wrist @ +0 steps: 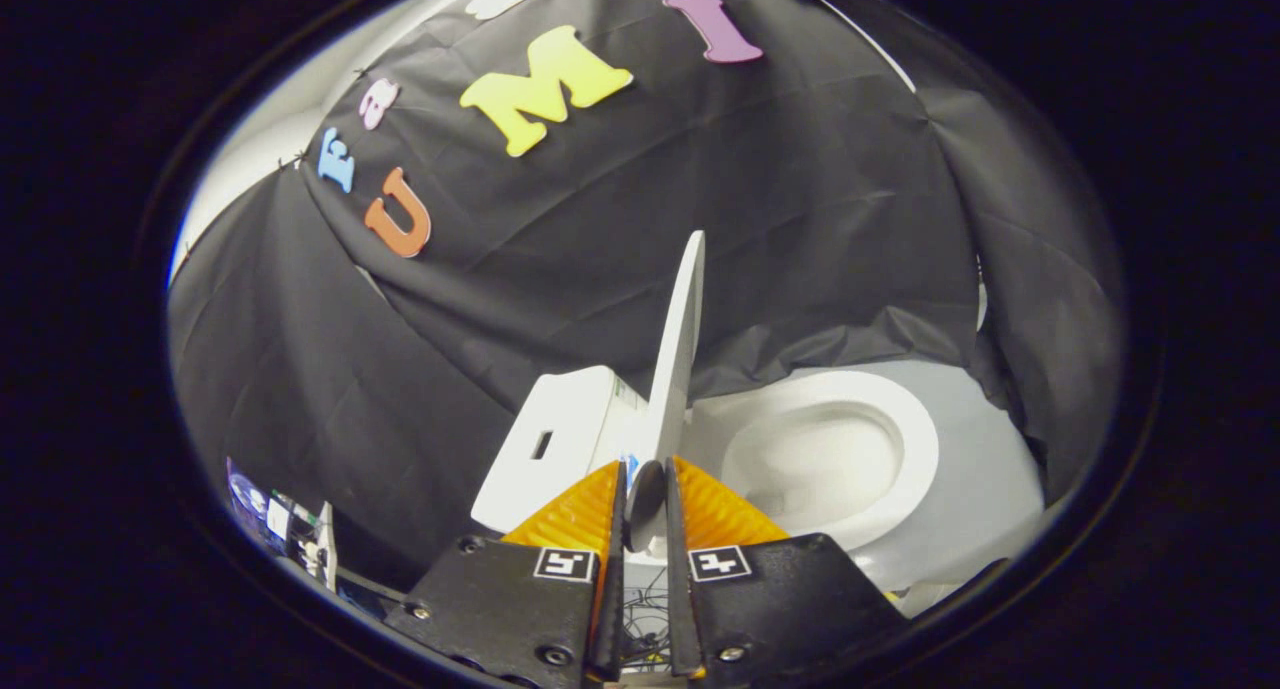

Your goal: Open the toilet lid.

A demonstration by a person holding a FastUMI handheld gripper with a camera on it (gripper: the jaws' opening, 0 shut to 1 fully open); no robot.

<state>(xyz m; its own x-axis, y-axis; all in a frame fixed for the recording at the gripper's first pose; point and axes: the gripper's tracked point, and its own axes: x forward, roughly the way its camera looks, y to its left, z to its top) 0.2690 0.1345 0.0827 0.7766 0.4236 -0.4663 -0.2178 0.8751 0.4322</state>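
White toilet lid point(676, 349), seen edge-on, rising from between fingers. White cistern point(560, 439) just beyond left finger. White seat ring point(900, 439) and white bowl point(815, 469) beyond right finger; pale grey floor point(985, 499) around it. Gripper point(645, 499): orange ribbed fingers point(575, 514), black mounts, each with small black-and-white square marker point(565, 565). Booth wall point(800, 219) black, creased cloth. Both orange fingers pressed on white lid edge.
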